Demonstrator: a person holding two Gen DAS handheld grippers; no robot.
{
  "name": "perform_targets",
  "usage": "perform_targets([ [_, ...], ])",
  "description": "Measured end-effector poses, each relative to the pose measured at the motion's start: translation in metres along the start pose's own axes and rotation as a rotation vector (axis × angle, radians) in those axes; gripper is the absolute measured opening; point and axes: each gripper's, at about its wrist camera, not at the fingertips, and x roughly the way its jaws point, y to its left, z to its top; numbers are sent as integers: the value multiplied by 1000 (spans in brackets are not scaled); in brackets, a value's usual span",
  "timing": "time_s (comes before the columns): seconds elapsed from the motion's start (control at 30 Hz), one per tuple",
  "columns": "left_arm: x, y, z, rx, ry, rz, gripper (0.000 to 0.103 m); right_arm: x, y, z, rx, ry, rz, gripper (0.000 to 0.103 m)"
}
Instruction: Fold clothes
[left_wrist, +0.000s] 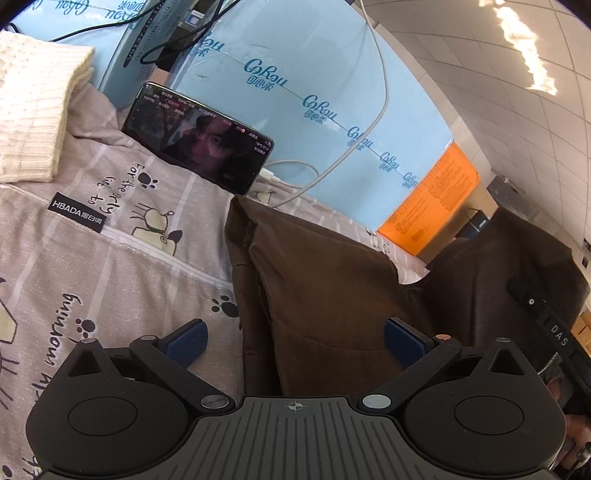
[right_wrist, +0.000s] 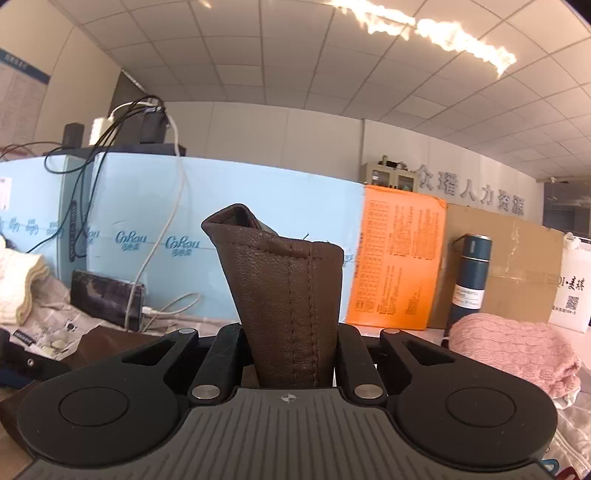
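A brown leather-like garment (left_wrist: 325, 295) lies on the patterned grey bedsheet (left_wrist: 110, 258). My left gripper (left_wrist: 295, 341) is open, its blue pads on either side of the garment's near edge, just above it. My right gripper (right_wrist: 290, 354) is shut on a stitched end of the brown garment (right_wrist: 284, 288), which stands up between the jaws; its fingertips are hidden by the fabric. In the left wrist view the raised part of the garment (left_wrist: 498, 277) hangs at the right, with the right gripper's body (left_wrist: 554, 332) beside it.
A phone (left_wrist: 199, 136) with a white charging cable (left_wrist: 332, 166) leans against blue foam boards (left_wrist: 314, 74). A cream knit (left_wrist: 33, 110) lies far left. An orange board (right_wrist: 399, 258), a cardboard box (right_wrist: 517, 266), a dark flask (right_wrist: 471, 273) and a pink knit (right_wrist: 517, 350) are at right.
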Motion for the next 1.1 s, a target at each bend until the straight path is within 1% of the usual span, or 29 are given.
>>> perform_targets([
  [0.07, 1, 2, 2, -5, -3, -4, 102, 4, -26, -1, 71, 0, -59, 11],
  [0.17, 5, 6, 4, -12, -5, -12, 102, 5, -72, -9, 234, 20, -137, 11],
  [0.23, 9, 5, 6, 2, 9, -22, 102, 5, -106, -22, 361, 57, -185, 12],
  [0.3, 16, 2, 6, 32, 26, -42, 102, 8, -136, -38, 513, 118, -195, 12],
  [0.33, 19, 0, 6, 51, 29, -51, 102, 11, -147, -45, 579, 150, -182, 16],
  [0.37, 22, -2, 6, 69, 30, -58, 101, 14, -156, -50, 642, 179, -179, 23],
  [0.4, 24, -5, 5, 88, 32, -54, 97, 16, -165, -56, 705, 208, -181, 37],
  [0.43, 25, -8, 5, 108, 36, -42, 93, 16, -171, -60, 751, 218, -192, 45],
  [0.47, 26, -10, 7, 129, 41, -38, 93, 14, -176, -62, 792, 219, -206, 59],
  [0.5, 28, -10, 9, 139, 45, -38, 93, 11, -184, -65, 833, 211, -230, 66],
  [0.53, 30, -8, 13, 146, 48, -38, 93, 8, -187, -66, 855, 201, -256, 66],
  [0.57, 32, -6, 16, 144, 39, -31, 93, 5, -191, -68, 858, 202, -289, 68],
  [0.6, 34, -3, 20, 140, 26, -18, 93, 5, -193, -68, 833, 222, -321, 71],
  [0.63, 36, 0, 25, 146, 15, -2, 93, 8, -193, -68, 797, 247, -350, 71],
  [0.67, 39, 1, 29, 165, 8, 15, 93, 11, -193, -69, 761, 273, -380, 72],
  [0.7, 42, 1, 33, 189, 2, 31, 93, 14, -189, -68, 704, 301, -416, 77],
  [0.77, 47, 2, 40, 248, -14, 49, 93, 24, -184, -69, 592, 355, -496, 82],
  [0.8, 50, 1, 44, 276, -16, 47, 94, 26, -183, -70, 574, 368, -518, 82],
  [0.83, 54, 1, 48, 300, -13, 42, 94, 27, -184, -70, 576, 370, -520, 83],
  [0.93, 70, -1, 59, 351, 23, 1, 95, 28, -190, -73, 593, 368, -512, 85],
  [1.0, 78, -3, 62, 376, 36, -45, 95, 28, -194, -75, 605, 367, -507, 86],
  [1.03, 78, -6, 62, 387, 30, -79, 95, 27, -194, -75, 609, 365, -504, 87],
  [1.1, 70, -11, 58, 410, -16, -160, 94, 26, -194, -73, 612, 363, -502, 87],
])
